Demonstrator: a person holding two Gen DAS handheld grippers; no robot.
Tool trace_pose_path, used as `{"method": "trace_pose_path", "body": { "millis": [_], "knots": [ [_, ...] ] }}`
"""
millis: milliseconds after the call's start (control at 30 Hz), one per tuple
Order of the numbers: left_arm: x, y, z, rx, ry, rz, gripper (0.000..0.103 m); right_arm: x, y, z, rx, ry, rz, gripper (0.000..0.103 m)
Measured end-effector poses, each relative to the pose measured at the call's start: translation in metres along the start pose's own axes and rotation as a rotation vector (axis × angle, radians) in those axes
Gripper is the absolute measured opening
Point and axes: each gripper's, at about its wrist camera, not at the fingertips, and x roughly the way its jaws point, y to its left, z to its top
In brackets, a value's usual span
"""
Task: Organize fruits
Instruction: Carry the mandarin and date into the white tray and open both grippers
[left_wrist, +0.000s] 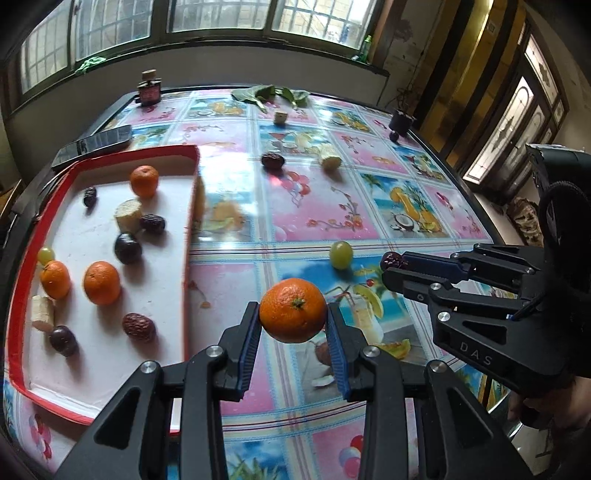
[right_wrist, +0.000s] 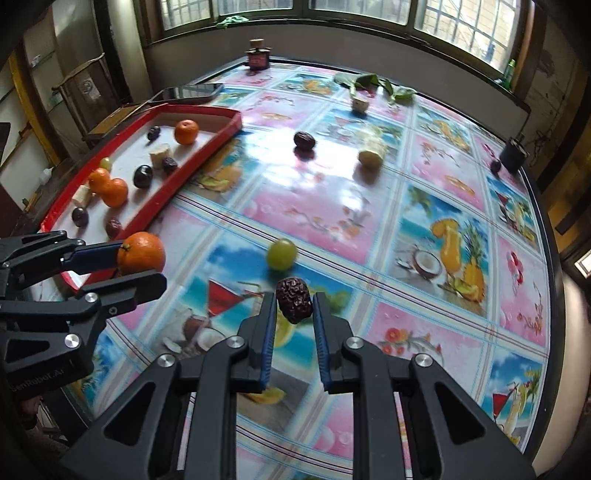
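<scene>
Glossy cloth, matt tools

The tablecloth (right_wrist: 332, 206) looks like shiny plastic; the orange (left_wrist: 293, 310) has dimpled skin; the date (right_wrist: 293, 301) is wrinkled; gripper fingers (left_wrist: 245, 354) matt black plastic.

I'm at a table (left_wrist: 369, 206) covered in a glossy pink and blue oilcloth (right_wrist: 424, 206) printed with cocktails and palms. Daylight comes through a long row of barred windows (left_wrist: 218, 14) with dark frames, glaring off the cloth. Plain greyish wall (right_wrist: 369, 55) below the sill, patterned glass door panels (left_wrist: 517, 122) off to one side.
</scene>
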Motion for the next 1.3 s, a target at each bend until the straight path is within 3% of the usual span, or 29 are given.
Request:
{"method": "trace_pose_path", "body": {
  "millis": [300,567,833,1233,1300],
  "knots": [
    [-0.028,0.064,-0.004,-0.108,-0.040,0.112,0.034,0.007,0.062,0.036,-0.135,-0.028,0.080,0.022],
    [-0.029,0.112,-0.017,-0.183,-0.012,0.198,0.034,0.031,0.125,0.071,-0.244,-0.029,0.156,0.022],
    [-0.014,0.123,-0.018,-0.195,0.019,0.206,0.034,0.067,0.157,0.088,-0.283,0.027,0.193,0.022],
    [-0.008,0.118,-0.018,-0.164,0.045,0.198,0.035,0.084,0.160,0.090,-0.288,0.069,0.204,0.022],
    [-0.007,0.118,-0.018,-0.167,0.053,0.192,0.039,0.084,0.161,0.090,-0.294,0.068,0.202,0.022]
  ]
}}
